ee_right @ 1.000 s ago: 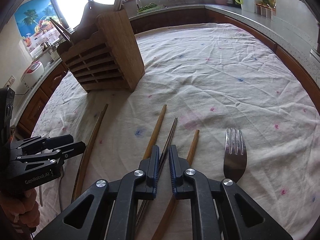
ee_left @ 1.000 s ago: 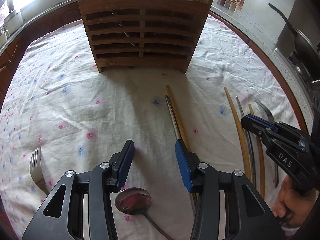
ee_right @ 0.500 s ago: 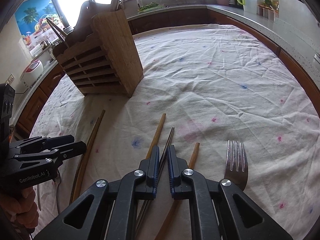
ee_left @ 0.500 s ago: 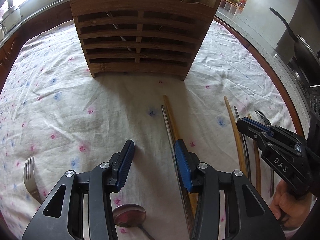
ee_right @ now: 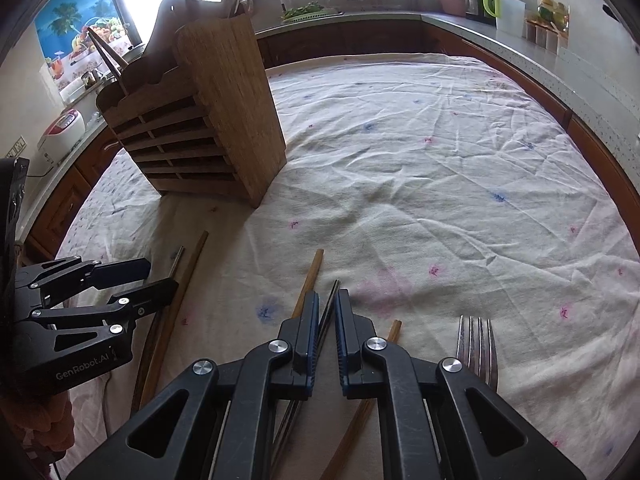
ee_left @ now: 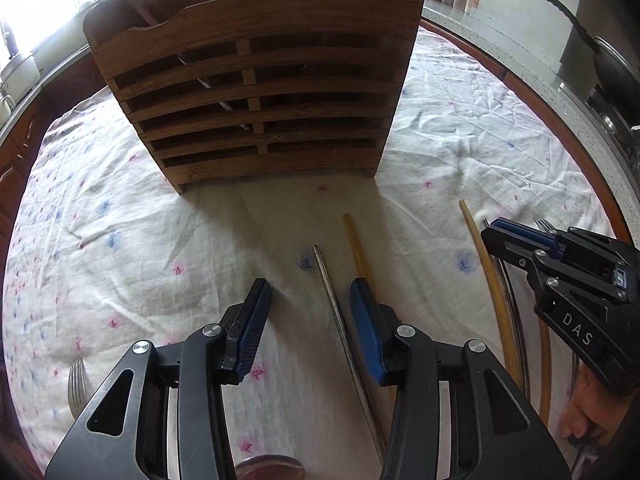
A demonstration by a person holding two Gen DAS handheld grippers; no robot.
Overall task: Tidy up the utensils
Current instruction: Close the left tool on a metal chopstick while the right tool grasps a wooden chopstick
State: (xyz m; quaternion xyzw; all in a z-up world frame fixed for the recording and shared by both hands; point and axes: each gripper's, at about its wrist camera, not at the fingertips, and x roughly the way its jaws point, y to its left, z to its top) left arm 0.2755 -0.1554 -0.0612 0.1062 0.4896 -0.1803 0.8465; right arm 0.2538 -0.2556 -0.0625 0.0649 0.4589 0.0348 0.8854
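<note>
Utensils lie loose on the cloth (ee_right: pixel 420 168) in front of the wooden holder (ee_left: pixel 256 92).

My right gripper (ee_right: pixel 326 310) is nearly closed, pads on either side of a thin metal chopstick (ee_right: pixel 330 296); I can't tell if they actually pinch it. A wooden chopstick (ee_right: pixel 310 276) lies just to its left, another to its right, and a fork (ee_right: pixel 478 344) beyond that.

My left gripper (ee_left: pixel 306 306) is wide open with nothing gripped, low over another metal chopstick (ee_left: pixel 326 280) and a wooden one just beside it.

Step, as I judge it: picking up a chopstick on the right. Next comes a firm squeeze, a lift, then tipping it upright into a holder slot.

Only the left view shows a second fork (ee_left: pixel 76 384), a spoon bowl (ee_left: pixel 268 472) at the bottom edge, and the holder's slatted front square-on. The right view shows the holder's solid side wall.
</note>
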